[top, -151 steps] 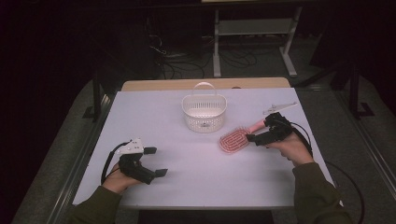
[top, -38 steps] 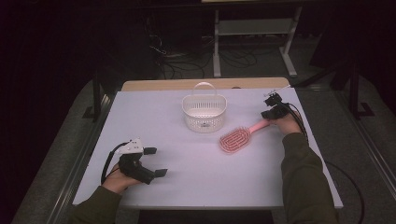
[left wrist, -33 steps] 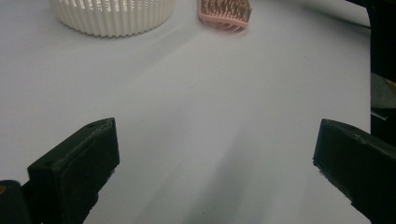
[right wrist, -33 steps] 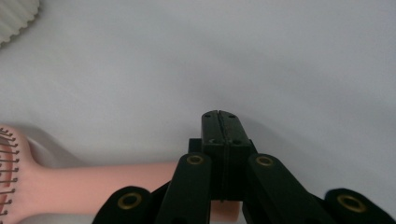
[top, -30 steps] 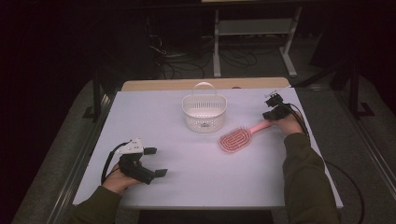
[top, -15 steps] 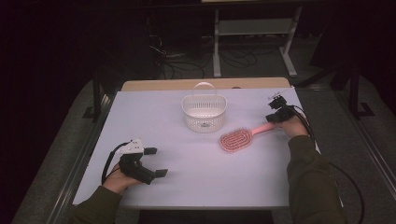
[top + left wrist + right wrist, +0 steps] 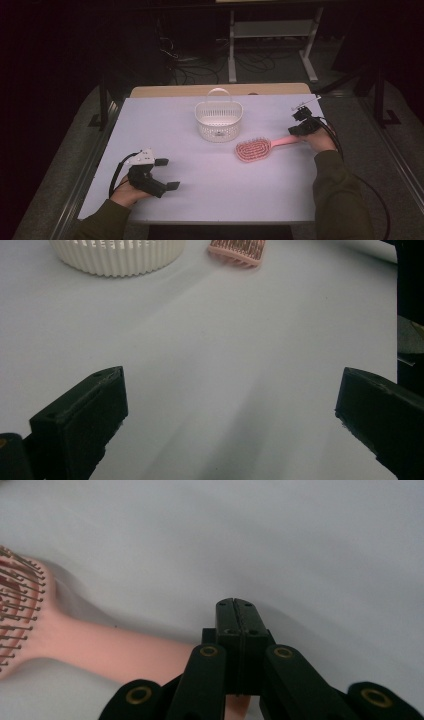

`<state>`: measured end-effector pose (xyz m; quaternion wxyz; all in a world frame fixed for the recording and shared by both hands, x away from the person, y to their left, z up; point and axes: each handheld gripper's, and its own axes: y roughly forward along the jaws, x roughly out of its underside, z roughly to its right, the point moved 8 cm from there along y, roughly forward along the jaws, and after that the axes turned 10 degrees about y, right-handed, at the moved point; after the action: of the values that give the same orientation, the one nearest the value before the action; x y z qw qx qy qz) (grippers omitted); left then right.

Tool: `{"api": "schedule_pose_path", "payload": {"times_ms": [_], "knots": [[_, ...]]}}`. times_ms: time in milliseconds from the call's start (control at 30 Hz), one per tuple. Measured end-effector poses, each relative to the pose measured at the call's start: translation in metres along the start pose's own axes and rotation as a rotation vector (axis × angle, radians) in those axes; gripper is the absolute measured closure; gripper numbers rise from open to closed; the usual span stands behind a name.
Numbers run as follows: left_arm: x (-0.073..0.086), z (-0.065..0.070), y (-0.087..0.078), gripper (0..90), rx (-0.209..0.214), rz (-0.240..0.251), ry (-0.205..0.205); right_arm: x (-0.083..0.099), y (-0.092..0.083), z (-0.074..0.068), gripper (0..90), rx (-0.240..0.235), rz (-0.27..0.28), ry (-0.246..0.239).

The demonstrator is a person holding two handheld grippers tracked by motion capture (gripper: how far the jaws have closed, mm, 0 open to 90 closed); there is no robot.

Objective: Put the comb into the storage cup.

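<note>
High view: white basket (image 7: 218, 120), contents unclear.

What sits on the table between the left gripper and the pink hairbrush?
Nothing: in the left gripper view, bare table runs from the left gripper to the hairbrush.

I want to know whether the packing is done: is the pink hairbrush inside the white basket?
No, the pink hairbrush lies on the table beside the white basket, bristles up.
</note>
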<state>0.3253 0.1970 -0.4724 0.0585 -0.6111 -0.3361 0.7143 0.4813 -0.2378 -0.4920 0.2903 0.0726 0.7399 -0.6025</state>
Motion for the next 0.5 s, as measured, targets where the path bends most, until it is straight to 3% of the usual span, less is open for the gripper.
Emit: {"api": "schedule_pose_path", "payload": {"times_ms": [500], "knots": [[0.001, 0.0, 0.002, 0.3, 0.003, -0.007, -0.002, 0.011, -0.007, -0.003, 89.3, -0.024, -0.003, -0.011]]}}
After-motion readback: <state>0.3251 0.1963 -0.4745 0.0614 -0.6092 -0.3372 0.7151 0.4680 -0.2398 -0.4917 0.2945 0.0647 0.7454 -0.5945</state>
